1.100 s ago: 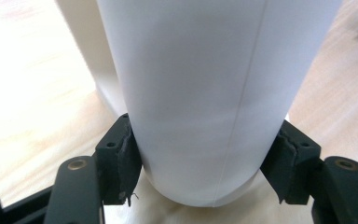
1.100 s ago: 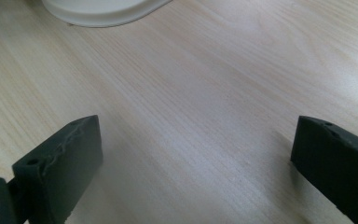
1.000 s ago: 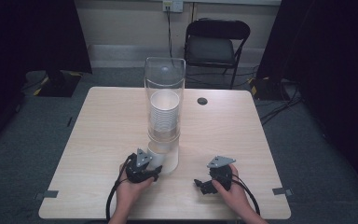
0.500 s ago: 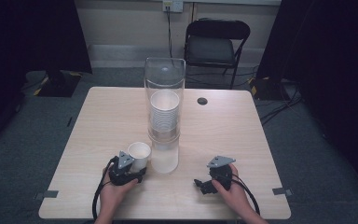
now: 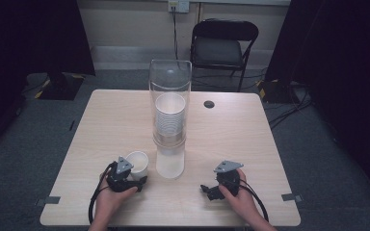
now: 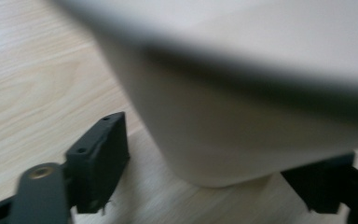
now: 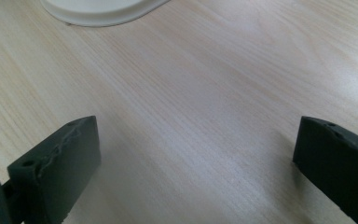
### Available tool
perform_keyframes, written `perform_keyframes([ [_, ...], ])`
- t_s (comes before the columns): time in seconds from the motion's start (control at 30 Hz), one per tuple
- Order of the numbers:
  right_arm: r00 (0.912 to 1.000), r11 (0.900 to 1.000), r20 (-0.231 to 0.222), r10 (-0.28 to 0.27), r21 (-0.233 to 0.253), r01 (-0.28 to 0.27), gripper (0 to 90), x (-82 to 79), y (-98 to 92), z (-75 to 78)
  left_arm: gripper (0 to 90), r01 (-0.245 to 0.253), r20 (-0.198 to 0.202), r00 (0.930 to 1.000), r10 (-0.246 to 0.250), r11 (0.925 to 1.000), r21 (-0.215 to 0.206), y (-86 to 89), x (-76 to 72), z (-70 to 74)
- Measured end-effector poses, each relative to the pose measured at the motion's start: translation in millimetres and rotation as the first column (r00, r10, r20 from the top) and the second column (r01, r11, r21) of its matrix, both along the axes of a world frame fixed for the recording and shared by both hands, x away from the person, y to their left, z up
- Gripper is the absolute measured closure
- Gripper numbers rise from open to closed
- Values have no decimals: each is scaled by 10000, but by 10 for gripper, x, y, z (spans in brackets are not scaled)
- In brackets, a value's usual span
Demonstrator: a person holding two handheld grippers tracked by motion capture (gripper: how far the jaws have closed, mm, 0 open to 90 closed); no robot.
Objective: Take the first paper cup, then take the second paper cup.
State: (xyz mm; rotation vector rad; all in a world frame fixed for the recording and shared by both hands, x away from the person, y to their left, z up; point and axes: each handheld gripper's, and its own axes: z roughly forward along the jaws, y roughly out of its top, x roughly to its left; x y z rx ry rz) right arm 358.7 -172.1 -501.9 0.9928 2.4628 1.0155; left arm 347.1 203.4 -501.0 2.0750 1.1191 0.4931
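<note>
A white paper cup (image 5: 137, 162) stands on the wooden table (image 5: 106, 120), just left of a tall clear tube (image 5: 169, 77) that holds a stack of white cups (image 5: 169, 120). My left gripper (image 5: 136, 173) is shut on the cup (image 6: 242, 116), with one black jaw on each side of its lower wall in the left gripper view (image 6: 205, 172). At the front right of the table, my right gripper (image 5: 207, 190) rests open. Bare wood lies between its jaws (image 7: 198, 154), and the tube's white base (image 7: 98, 11) is ahead of it.
A small black round cap (image 5: 209, 104) sits in the tabletop to the right of the tube. A black folding chair (image 5: 224, 43) stands behind the table. Cables trail from both grippers over the front edge.
My left gripper has drawn a white cup out from the bottom of the tube and moved it left. The right gripper has stayed where it was.
</note>
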Motion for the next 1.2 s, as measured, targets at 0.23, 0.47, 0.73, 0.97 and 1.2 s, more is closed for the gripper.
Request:
perform_keyframes([
  [0.23, 10000, 10000, -5, -40, -4, 40, 0, 3, 3, 0, 149, 268, -53, 9996, -268, 9996, 48, 155, -71, -2],
  [0.47, 9997, 9999, 233, 10, -168, -6, 23, -22, 65, 14, 148, 206, -46, 9998, -206, 9998, 1, 218, -102, -5],
  [0.73, 9967, 9967, 6, 807, -48, -807, 143, -7, 220, 120, 147, 209, -46, 9998, -209, 9998, 1, 218, -102, -6],
  [0.97, 9898, 9859, 255, 1402, 889, -1419, 164, 53, 483, 235, 147, 206, -43, 9998, -206, 9998, -2, 218, -102, -6],
  [1.2, 9803, 9721, 726, 1839, 1344, -1923, 195, 127, 753, 398, 146, 206, -32, 9998, -206, 9998, 8, 218, -102, -6],
])
